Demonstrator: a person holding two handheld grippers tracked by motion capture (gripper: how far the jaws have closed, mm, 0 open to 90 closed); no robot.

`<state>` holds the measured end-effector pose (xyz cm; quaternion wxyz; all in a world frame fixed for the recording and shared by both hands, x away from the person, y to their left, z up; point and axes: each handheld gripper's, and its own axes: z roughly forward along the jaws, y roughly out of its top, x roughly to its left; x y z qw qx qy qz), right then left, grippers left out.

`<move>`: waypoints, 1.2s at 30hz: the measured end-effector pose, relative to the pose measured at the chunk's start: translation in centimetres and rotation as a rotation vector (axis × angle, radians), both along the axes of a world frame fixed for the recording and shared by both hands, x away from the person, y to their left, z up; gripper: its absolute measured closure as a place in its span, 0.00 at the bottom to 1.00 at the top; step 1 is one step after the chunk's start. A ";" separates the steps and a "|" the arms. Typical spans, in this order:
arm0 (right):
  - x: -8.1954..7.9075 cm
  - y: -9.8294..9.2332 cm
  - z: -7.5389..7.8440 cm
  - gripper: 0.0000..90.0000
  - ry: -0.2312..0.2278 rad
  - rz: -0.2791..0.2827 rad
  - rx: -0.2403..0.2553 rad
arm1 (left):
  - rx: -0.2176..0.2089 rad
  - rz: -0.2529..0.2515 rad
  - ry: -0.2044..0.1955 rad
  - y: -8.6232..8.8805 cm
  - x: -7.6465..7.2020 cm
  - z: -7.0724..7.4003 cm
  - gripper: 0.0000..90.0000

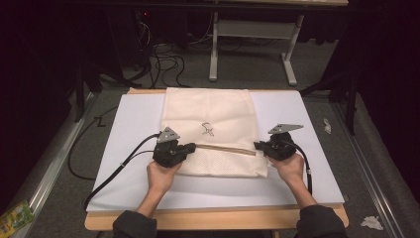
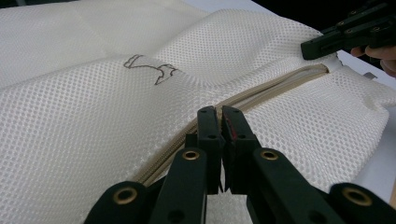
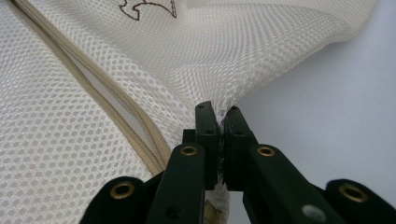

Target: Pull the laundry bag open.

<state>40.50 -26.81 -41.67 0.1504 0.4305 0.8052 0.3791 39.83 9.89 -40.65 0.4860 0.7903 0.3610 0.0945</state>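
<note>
My left gripper (image 2: 223, 119) had its jaws pressed together at the near end of the beige zipper (image 2: 261, 91), pinching what I took to be the slider or the mesh right beside it; the jaws hid the exact bite. My right gripper (image 3: 223, 116) had its jaws clamped on a fold of the cream mesh laundry bag (image 3: 93, 154), with the weave puckering up into them, just beside the zipper's other end.

From the high view, the bag (image 1: 210, 111) lay flat between and beyond my two grippers (image 1: 190, 148) (image 1: 257, 145), and the zipper (image 1: 225, 148) ran in a nearly straight line from one to the other. A small dark embroidered emblem (image 1: 208, 130) sat just past that line. Under everything lay the white sheet covering the table (image 1: 133, 124).

The step, as I judged it, was to run the zipper along its track. To do it well I wanted the right gripper to act as the anchor, holding steady and pulling lightly away so the track lay taut. The left one needed to travel straight along the zipper, low and level, without lifting. Any slack would have let the loose mesh bunch up in front of the slider and snag. A sideways tug would have risked tearing the grip off the fabric.
</note>
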 end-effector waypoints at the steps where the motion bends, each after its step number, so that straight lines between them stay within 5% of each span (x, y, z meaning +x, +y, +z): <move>1: 0.0 0.0 0.0 0.99 -0.001 0.000 -0.002 | 0.001 0.000 0.000 0.1 0.0 0.0 0.97; 36: 0.1 -0.3 -0.2 0.99 -0.007 -0.008 -0.016 | 0.006 0.041 -0.018 2.1 0.0 0.7 0.97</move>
